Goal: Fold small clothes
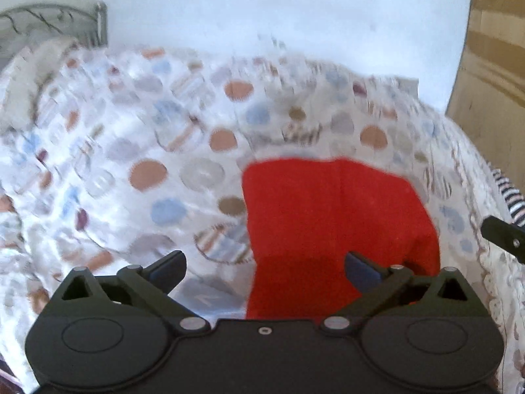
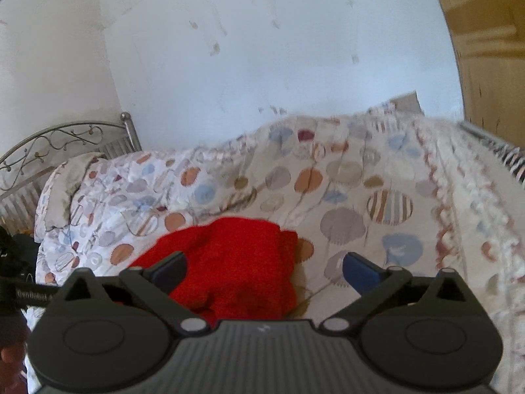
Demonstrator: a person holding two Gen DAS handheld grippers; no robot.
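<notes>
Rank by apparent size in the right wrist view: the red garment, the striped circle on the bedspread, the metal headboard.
1. red garment
2. metal headboard, partly hidden, so unsure
3. striped circle

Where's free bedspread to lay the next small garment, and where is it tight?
Free: the spotted bedspread between the red garment and the far wall, and to its right toward the fringed edge. Also left of the garment, toward the pillow. Tight: the right bed edge, by the striped cloth. Both the left gripper and right gripper are open, empty.
</notes>
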